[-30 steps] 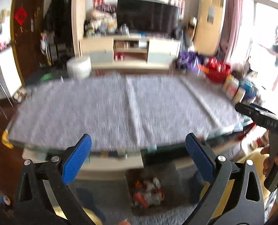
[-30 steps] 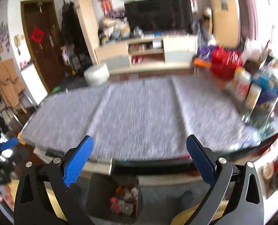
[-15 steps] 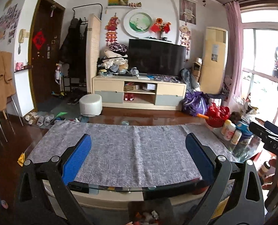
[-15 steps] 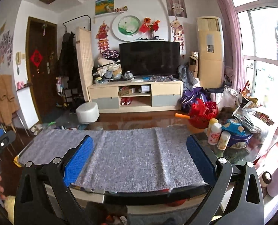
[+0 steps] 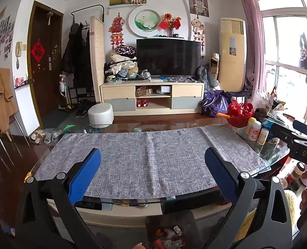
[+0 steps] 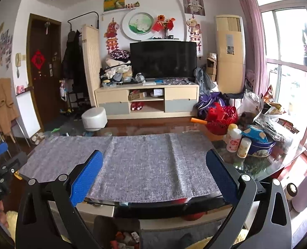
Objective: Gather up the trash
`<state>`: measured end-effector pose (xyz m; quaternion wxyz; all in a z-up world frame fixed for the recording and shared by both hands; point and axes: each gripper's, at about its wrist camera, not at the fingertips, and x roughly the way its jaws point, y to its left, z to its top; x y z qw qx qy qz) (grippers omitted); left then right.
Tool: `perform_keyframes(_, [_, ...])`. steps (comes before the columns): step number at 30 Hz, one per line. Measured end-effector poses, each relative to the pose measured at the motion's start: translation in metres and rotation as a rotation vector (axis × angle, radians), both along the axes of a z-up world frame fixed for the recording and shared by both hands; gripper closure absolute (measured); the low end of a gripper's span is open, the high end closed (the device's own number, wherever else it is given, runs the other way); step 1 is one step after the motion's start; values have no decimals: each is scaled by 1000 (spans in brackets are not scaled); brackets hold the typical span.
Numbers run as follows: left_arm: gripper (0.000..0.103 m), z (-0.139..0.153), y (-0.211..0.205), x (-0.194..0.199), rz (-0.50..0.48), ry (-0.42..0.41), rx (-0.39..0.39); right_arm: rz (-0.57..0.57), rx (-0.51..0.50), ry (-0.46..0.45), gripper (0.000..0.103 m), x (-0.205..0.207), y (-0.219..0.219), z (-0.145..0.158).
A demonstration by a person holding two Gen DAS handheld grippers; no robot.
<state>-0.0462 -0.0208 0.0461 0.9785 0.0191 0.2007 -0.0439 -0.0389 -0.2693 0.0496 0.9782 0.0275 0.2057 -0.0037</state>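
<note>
The trash (image 5: 168, 235) lies in a dark bin (image 5: 170, 217) on the floor just below the near edge of the glass table (image 5: 263, 166); in the right wrist view the bin (image 6: 103, 226) shows at the bottom edge too. The left gripper (image 5: 152, 174) is spread wide and holds nothing, and the right gripper (image 6: 154, 174) is likewise spread and empty; both hang above the table's near edge. A grey cloth (image 5: 149, 155) covers most of the table, with bottles (image 6: 234, 140), a blue tin (image 6: 261, 145) and a red basket (image 6: 219, 116) crowded at its right end. Compared with a second ago, both views have lifted and steadied, so the bin has slid to the bottom edge.
</note>
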Motion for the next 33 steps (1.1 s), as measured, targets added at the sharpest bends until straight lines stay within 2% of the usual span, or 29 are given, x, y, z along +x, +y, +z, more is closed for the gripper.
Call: perform_keyframes(33, [8, 2, 5, 1, 22, -10, -25, 20, 4, 15, 3, 6, 13, 0])
